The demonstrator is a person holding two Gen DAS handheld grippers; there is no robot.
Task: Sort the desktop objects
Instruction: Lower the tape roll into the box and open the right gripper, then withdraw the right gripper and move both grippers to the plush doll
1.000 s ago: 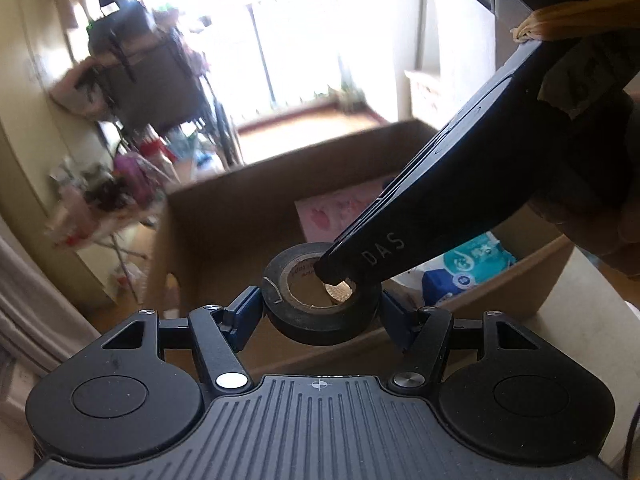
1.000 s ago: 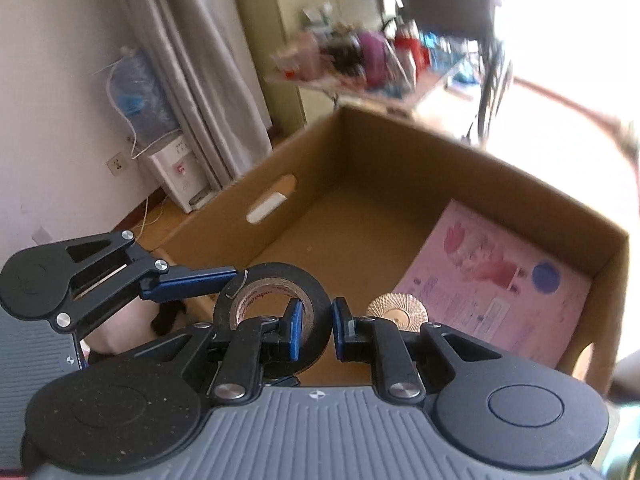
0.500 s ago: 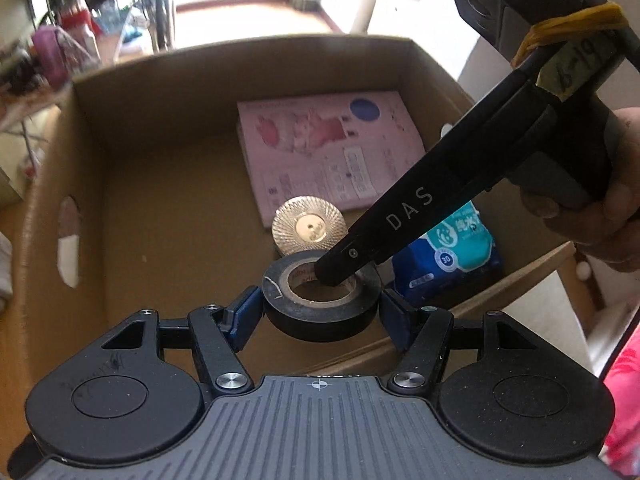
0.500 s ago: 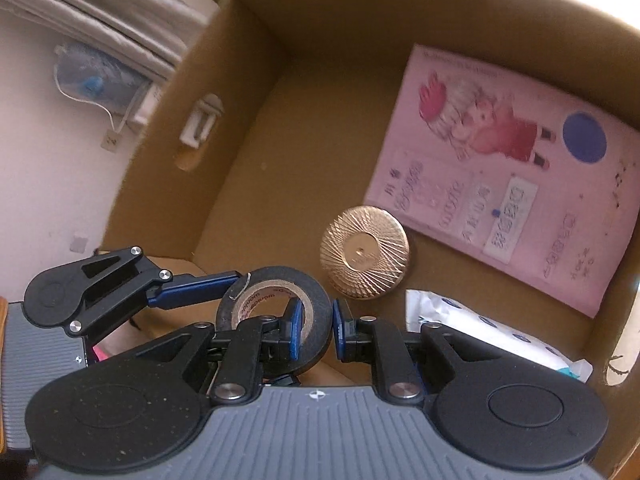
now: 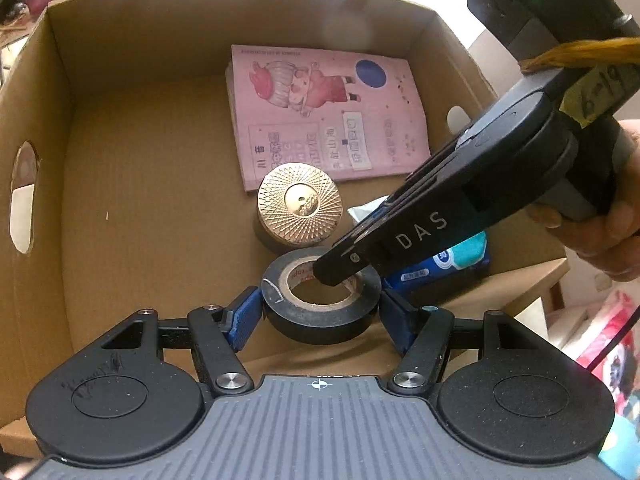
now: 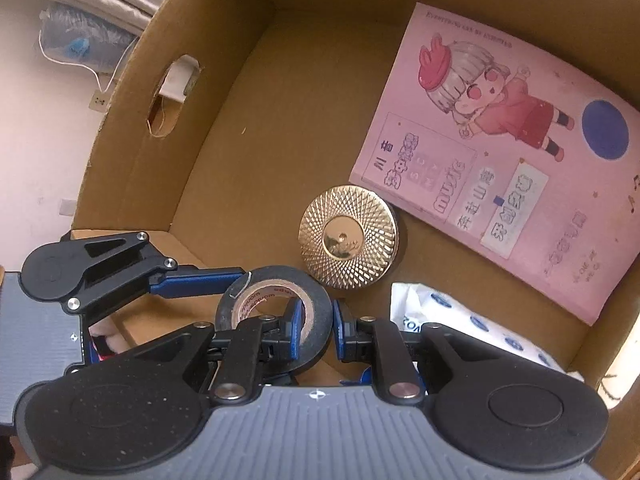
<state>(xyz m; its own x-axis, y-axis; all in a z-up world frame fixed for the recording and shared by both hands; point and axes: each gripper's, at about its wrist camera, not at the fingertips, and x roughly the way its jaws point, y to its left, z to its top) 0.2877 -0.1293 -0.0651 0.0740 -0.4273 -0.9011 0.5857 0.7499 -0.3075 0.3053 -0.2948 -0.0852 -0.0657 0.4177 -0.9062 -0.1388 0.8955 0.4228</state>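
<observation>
At the bottom centre of the left wrist view, the left gripper [image 5: 320, 314] had its 2 blue pads pressed against opposite outer sides of a roll of black electrical tape [image 5: 320, 304], holding it flat with its cardboard core facing up. The right gripper [image 5: 340, 268] reached in from the right of that frame, its tips down inside the core. In the right wrist view, the right gripper [image 6: 316, 330] was clamped on the wall of the same roll, 1 blue finger inside the core and 1 outside, jaws nearly together. So both grippers gripped the 1 roll, which sat low over the near edge of an open cardboard box [image 5: 120, 152]. A hand [image 5: 600, 236] gripped the right gripper's handle at the right edge of the left view.

Just beyond the roll, on the box floor, lay a round gold disc with a fine radial pattern [image 5: 300, 204]. To its right, a blue and white tissue pack [image 5: 452, 260] lay partly under the right gripper. Farther back, a pink booklet with a cartoon figure and a blue dot [image 5: 324, 112] lay flat, its near corner touching or just beside the disc. An oval handle cutout [image 5: 22, 196] pierced the box's left wall.
</observation>
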